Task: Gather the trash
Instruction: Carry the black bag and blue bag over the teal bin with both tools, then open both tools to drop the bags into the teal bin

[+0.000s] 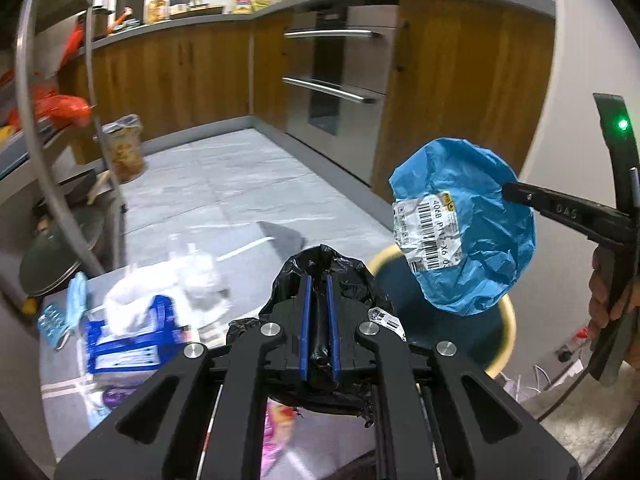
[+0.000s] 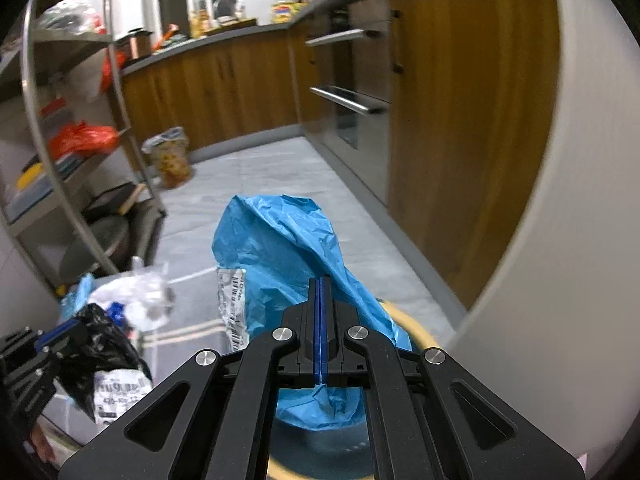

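While the left gripper [image 1: 319,280] pinches a black plastic bag [image 1: 320,268] between its 2 fingers, the right gripper [image 2: 320,280] squeezes a blue mailing bag [image 2: 280,248].

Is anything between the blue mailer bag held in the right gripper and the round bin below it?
Nothing visible. The right gripper is shut on the blue mailer bag, which hangs in open air just above the yellow-rimmed bin. The left gripper, clamping the black bag, sits beside the bin, not over it.
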A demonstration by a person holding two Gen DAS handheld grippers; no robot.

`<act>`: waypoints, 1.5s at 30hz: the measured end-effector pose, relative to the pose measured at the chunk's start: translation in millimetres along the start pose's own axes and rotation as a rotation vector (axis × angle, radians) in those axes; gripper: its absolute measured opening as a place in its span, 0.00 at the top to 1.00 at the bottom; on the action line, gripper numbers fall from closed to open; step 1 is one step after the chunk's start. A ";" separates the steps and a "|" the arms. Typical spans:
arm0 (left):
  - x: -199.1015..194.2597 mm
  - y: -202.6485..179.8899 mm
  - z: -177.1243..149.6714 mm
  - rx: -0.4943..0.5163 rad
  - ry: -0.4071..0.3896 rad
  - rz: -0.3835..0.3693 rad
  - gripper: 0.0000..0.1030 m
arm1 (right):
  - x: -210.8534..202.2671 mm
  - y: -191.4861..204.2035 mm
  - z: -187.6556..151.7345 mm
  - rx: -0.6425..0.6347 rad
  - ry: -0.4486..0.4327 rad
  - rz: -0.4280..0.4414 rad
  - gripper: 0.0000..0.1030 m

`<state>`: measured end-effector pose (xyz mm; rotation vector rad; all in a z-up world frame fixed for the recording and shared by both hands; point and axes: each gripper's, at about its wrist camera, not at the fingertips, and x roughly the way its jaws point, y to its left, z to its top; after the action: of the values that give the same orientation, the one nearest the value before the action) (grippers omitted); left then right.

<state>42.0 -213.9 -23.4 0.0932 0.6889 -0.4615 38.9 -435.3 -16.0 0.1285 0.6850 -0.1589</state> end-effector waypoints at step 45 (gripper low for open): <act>93.9 -91.7 0.1 0.161 0.134 -0.117 0.61 | 50.6 -67.2 -44.8 0.077 0.210 -0.125 0.74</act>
<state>65.1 -331.7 -76.4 0.2384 0.7905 -0.6274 37.2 -498.7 -87.1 0.1776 0.8973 -0.2943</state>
